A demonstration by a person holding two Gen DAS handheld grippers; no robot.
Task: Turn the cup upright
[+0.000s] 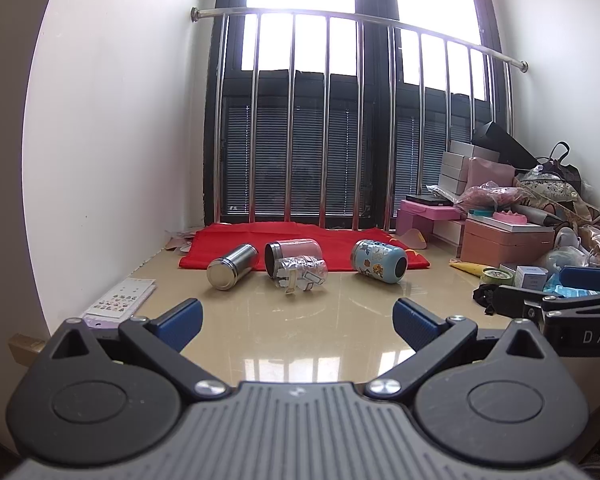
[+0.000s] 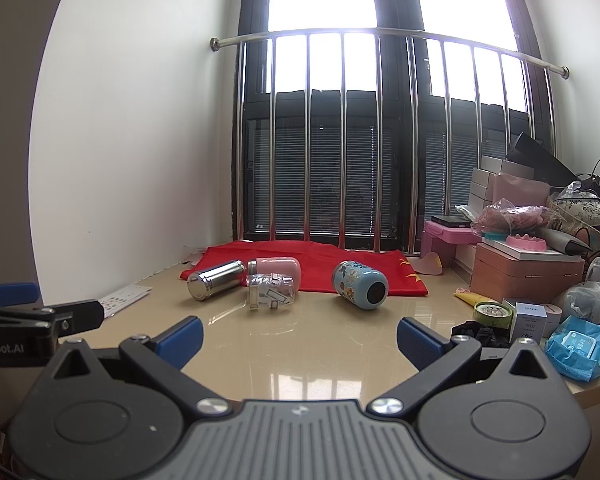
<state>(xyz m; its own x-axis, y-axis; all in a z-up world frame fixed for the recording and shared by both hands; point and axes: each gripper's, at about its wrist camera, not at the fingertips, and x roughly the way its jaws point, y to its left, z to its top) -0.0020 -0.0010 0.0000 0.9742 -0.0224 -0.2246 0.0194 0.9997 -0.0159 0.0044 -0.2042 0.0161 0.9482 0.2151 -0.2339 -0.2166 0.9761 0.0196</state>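
Several cups lie on their sides on the beige table: a steel cup (image 1: 231, 267) (image 2: 215, 279) at left, a pink cup (image 1: 294, 253) (image 2: 277, 269) behind a clear sticker-covered cup (image 1: 302, 275) (image 2: 271, 291), and a blue cartoon cup (image 1: 379, 261) (image 2: 359, 284) at right. My left gripper (image 1: 298, 326) is open and empty, well short of the cups. My right gripper (image 2: 299, 338) is open and empty too, level with the left one. Each gripper shows at the edge of the other's view.
A red cloth (image 1: 260, 240) lies behind the cups below the barred window (image 1: 340, 120). Boxes, bags and small packages (image 1: 520, 232) (image 2: 540, 272) crowd the table's right side. A sticker sheet (image 1: 120, 298) lies at the left by the white wall.
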